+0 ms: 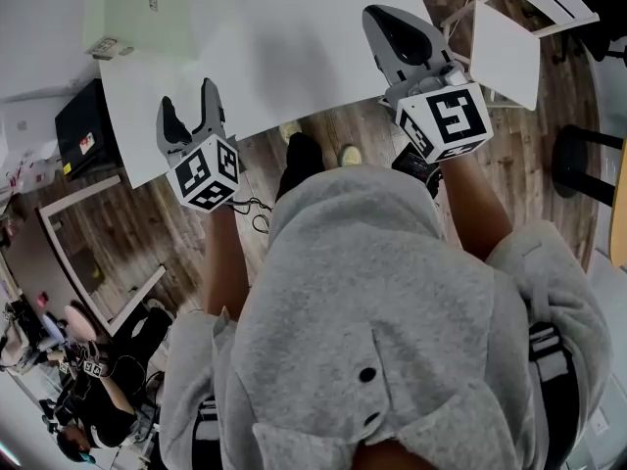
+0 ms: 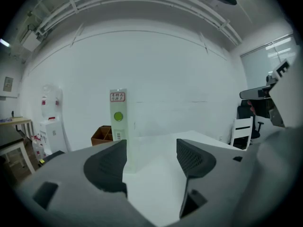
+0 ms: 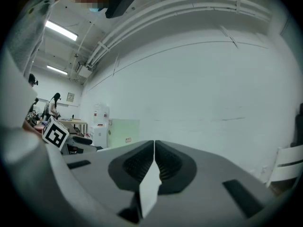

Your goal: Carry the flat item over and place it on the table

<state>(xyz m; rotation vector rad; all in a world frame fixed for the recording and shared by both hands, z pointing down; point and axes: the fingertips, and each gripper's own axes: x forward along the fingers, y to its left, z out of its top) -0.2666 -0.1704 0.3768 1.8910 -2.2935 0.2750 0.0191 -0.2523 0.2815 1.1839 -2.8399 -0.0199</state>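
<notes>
The white surface (image 1: pixel 294 57) fills the area ahead of the person. A pale green box file (image 2: pixel 118 126) stands upright on it near the left end, and its contents cannot be seen. Beyond the surface, by the wall, a brown cardboard box (image 2: pixel 101 136) stands open at the top with dividers inside (nothing else in it can be made out). A white chair (image 2: pixel 242 130) stands off the right end. The left gripper (image 2: pixel 151 148) is held at the near edge, its fingers wide apart with nothing between them. The right gripper (image 3: pixel 154 143) is held over the near right part of the surface. Its fingers are pressed together on the flat item (image 3: pixel 149 188), a thin white sheet seen edge-on, clamped between them and not lying on the surface.
</notes>
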